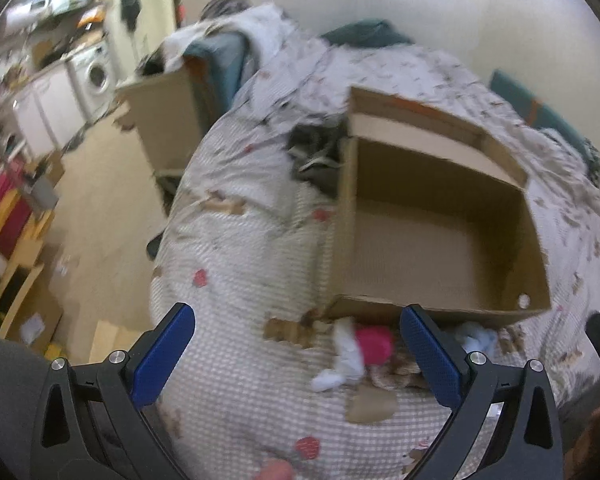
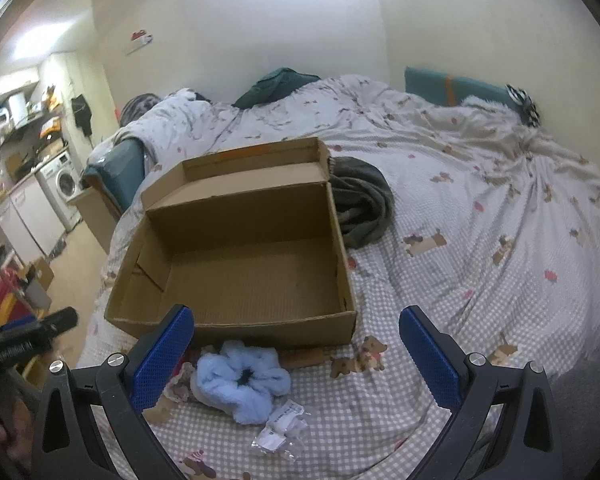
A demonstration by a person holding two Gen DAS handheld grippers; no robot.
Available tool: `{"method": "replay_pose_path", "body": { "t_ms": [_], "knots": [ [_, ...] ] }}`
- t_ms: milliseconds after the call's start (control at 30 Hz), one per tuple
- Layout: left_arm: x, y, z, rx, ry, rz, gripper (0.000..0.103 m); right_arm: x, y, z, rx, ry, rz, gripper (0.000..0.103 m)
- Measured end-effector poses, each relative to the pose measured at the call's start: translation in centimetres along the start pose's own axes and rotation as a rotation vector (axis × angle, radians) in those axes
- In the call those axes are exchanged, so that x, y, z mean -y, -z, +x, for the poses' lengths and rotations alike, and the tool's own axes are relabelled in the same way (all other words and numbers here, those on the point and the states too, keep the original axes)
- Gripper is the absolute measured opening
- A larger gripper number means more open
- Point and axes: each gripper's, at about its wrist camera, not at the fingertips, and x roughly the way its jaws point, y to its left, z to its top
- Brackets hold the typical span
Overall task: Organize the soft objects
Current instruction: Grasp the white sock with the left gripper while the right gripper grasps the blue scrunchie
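An open cardboard box (image 1: 440, 240) (image 2: 240, 264) lies on the bed with nothing inside it. Just in front of its near wall sit soft items: a pink and white piece (image 1: 360, 350), a light blue fluffy scrunchie (image 2: 244, 380) (image 1: 478, 338) and a beige patterned one (image 1: 396, 372). My left gripper (image 1: 296, 322) hovers open above the bed, the pink piece between its blue fingers (image 1: 168, 354) and a little ahead of them. My right gripper (image 2: 296, 322) is open too, the blue scrunchie near its left finger (image 2: 164, 358).
A checked bedspread with dog prints (image 2: 460, 280) covers the bed. A dark grey garment (image 2: 360, 208) lies behind the box. A clear plastic packet (image 2: 280, 428) lies near the scrunchie. A second cardboard box (image 1: 164, 120) stands by the bed's foot. Kitchen units and washing machine (image 1: 96, 74) are far left.
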Motion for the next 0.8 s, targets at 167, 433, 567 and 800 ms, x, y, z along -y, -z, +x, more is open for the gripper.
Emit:
{"method": "replay_pose_path", "body": {
  "t_ms": [167,433,567,800],
  "knots": [
    [-0.8,-0.6,3.4,-0.162,-0.006,-0.002,0.100,1.0,-0.3,0.9,-0.037,0.004,0.062,0.103],
    [2.8,2.3,10.0,-0.444,0.085,0.069,0.072,2.0,-0.1,2.6,-0.102,0.005,0.123,0.103],
    [4.3,3.5,12.3,-0.493,0.101,0.094,0.053,2.7,0.5,3.0,-0.120,0.005,0.127,0.103],
    [5.0,4.6,13.0,-0.489,0.125,0.085,0.024,3.1,1.0,3.8,-0.144,0.006,0.124,0.103]
  ]
}}
